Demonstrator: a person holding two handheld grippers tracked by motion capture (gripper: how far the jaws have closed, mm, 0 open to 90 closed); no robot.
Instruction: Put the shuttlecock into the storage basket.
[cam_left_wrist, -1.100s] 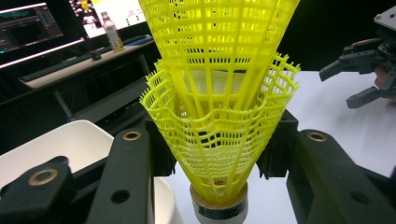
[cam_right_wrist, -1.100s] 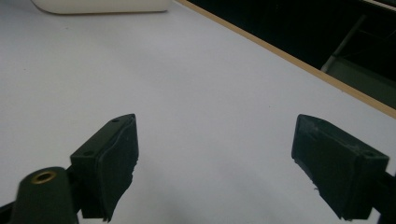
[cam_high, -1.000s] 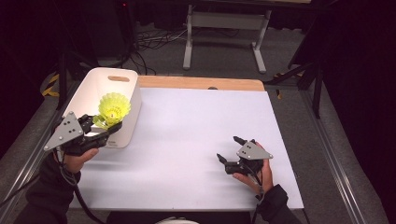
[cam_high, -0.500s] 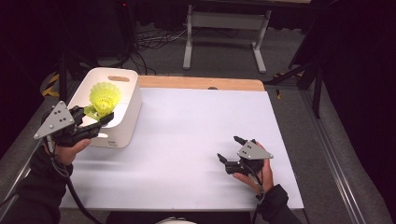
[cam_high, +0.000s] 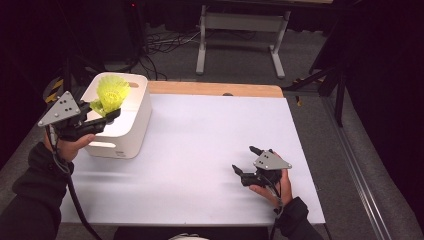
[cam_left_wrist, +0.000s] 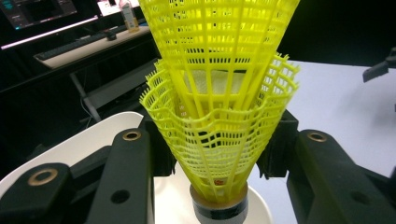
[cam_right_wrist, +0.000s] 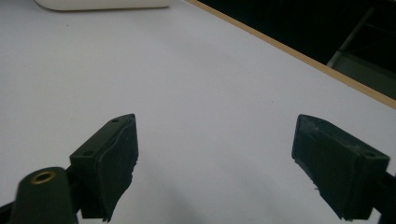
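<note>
Yellow plastic shuttlecocks (cam_high: 111, 94), one nested inside the other, hang over the open top of a white bin (cam_high: 127, 137) at the table's left. My left gripper (cam_high: 100, 109) is shut on them. In the left gripper view the pads press the lower mesh skirt (cam_left_wrist: 219, 116) from both sides, with the dark-banded cork end pointing down at the bin's rim (cam_left_wrist: 88, 142). My right gripper (cam_high: 244, 159) rests in a hand on the white table near the front right. It is open, and nothing lies between its fingers (cam_right_wrist: 116, 154).
The white sheet (cam_high: 200, 140) covers the table, with a wooden strip (cam_high: 215, 89) along the far edge. The bin has a handle slot in its near wall. A metal stand and cables lie on the floor beyond the table. The bin's corner (cam_right_wrist: 102, 3) shows far off in the right gripper view.
My left gripper has carried the shuttlecocks up and to the left, from the bin's near right side to above its opening. The right gripper has stayed put.
</note>
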